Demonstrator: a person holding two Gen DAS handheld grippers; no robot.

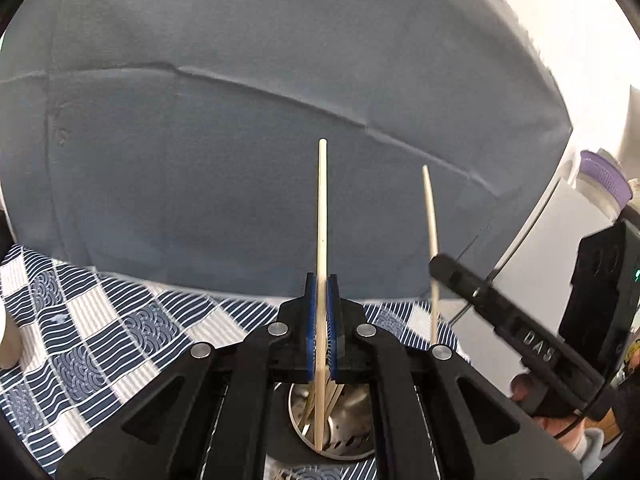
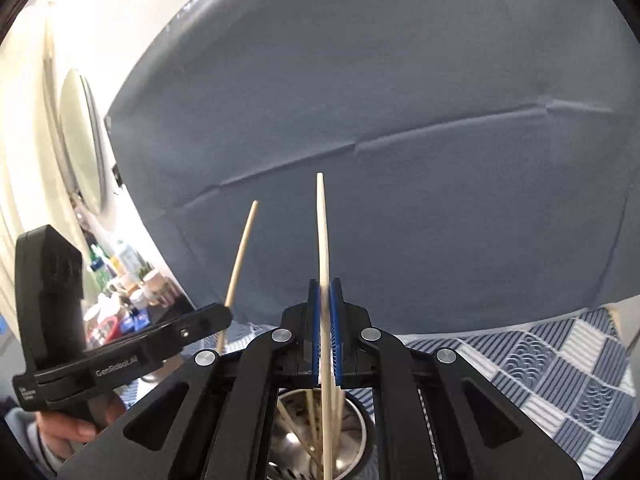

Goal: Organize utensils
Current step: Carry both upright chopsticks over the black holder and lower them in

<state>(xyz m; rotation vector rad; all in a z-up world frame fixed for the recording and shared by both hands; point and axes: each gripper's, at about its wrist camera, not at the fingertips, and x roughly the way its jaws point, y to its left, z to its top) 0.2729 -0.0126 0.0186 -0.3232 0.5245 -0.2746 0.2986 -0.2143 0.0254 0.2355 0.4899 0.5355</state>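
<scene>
My left gripper [image 1: 322,280] is shut on a pale wooden chopstick [image 1: 322,216] that stands upright, its lower end inside a steel utensil holder [image 1: 352,436] with several other chopsticks. My right gripper [image 2: 325,284] is shut on a second chopstick [image 2: 323,232], also upright over a steel holder [image 2: 356,440] with several chopsticks in it. In the left wrist view the right gripper's body [image 1: 520,332] shows at the right with its chopstick [image 1: 431,216]. In the right wrist view the left gripper's body [image 2: 120,356] and its chopstick [image 2: 240,256] show at the left.
A blue-and-white patterned cloth [image 1: 100,332] covers the table; it also shows in the right wrist view [image 2: 560,380]. A grey fabric backdrop [image 1: 240,120] stands behind. Cluttered shelves with bottles [image 2: 120,280] lie at the far left of the right wrist view.
</scene>
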